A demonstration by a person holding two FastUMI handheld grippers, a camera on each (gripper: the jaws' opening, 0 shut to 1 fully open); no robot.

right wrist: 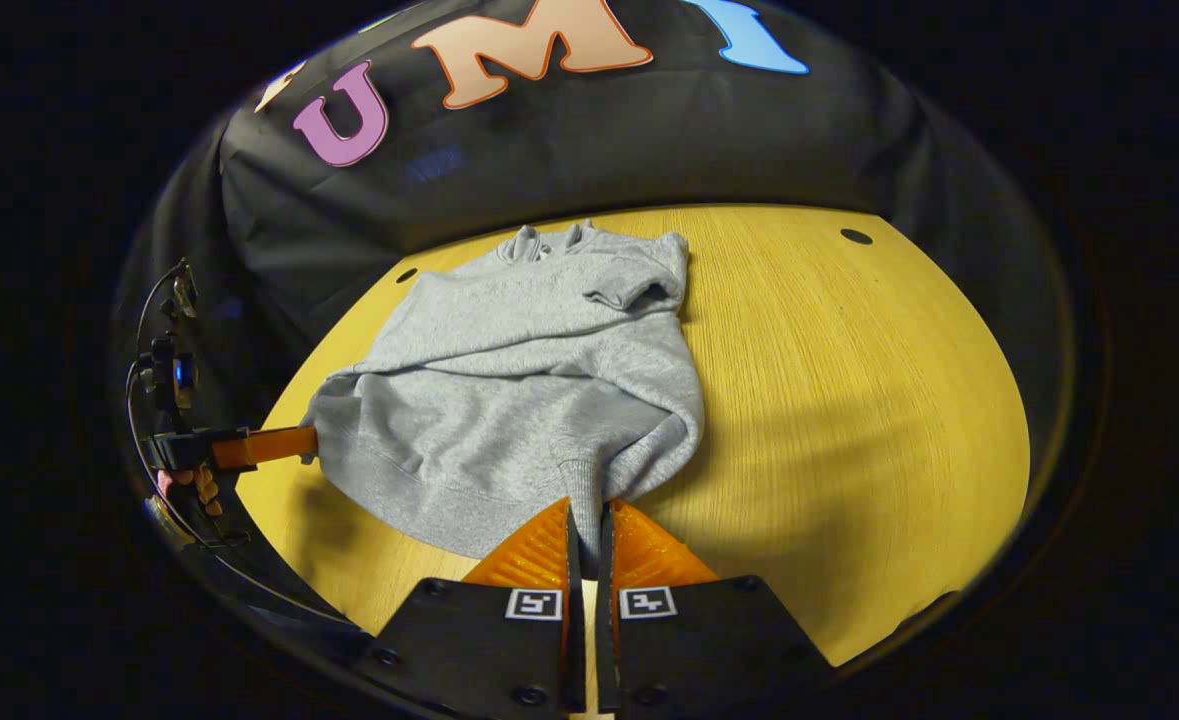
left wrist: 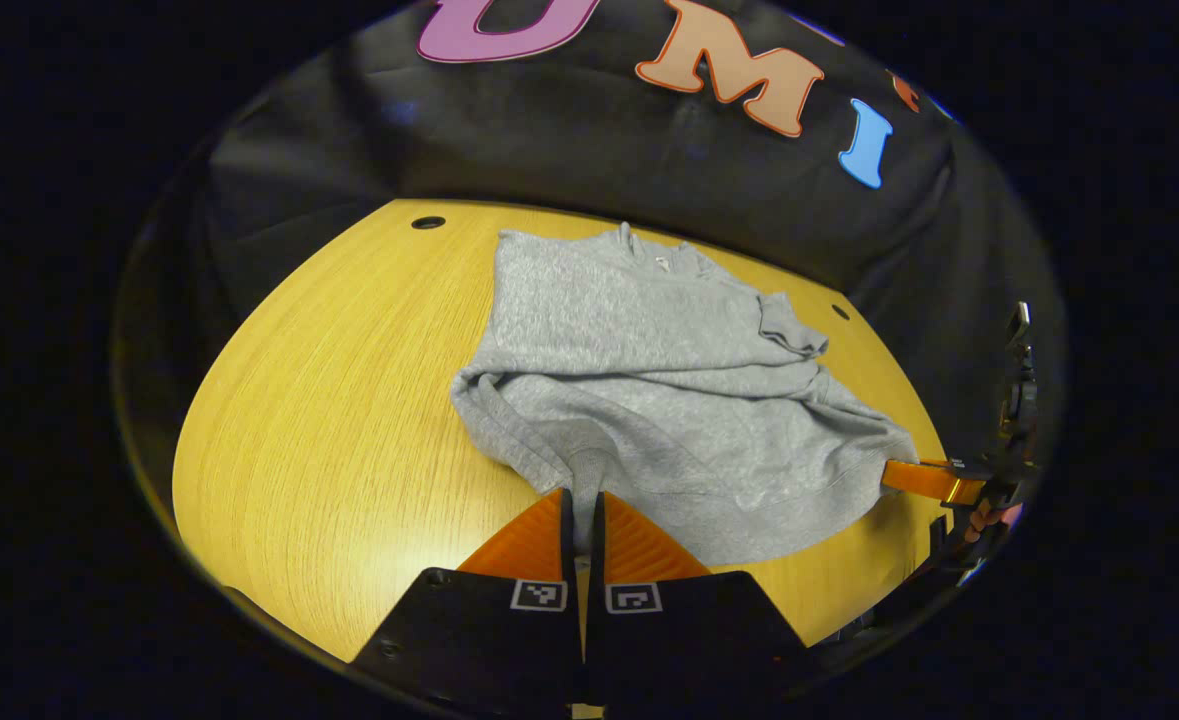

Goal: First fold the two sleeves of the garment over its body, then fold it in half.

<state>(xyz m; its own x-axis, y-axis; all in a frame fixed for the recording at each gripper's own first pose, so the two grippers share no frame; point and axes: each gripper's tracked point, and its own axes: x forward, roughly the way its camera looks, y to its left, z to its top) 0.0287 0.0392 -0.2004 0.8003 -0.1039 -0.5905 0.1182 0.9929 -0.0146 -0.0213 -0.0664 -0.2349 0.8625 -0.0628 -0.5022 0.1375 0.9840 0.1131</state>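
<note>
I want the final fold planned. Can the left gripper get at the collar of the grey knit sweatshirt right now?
Probably not: the left gripper is shut on the grey knit sweatshirt's hem, and the collar lies across the garment at the far edge.

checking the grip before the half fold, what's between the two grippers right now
The grey sweatshirt spans the whole stretch: the left gripper pinches one hem corner, the right gripper the other, its tip also at the far corner in the left gripper view.

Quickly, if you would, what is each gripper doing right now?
Left gripper: shut on the grey sweatshirt, jaws pinching its hem.
Right gripper: shut on the sweatshirt's hem too.
</note>
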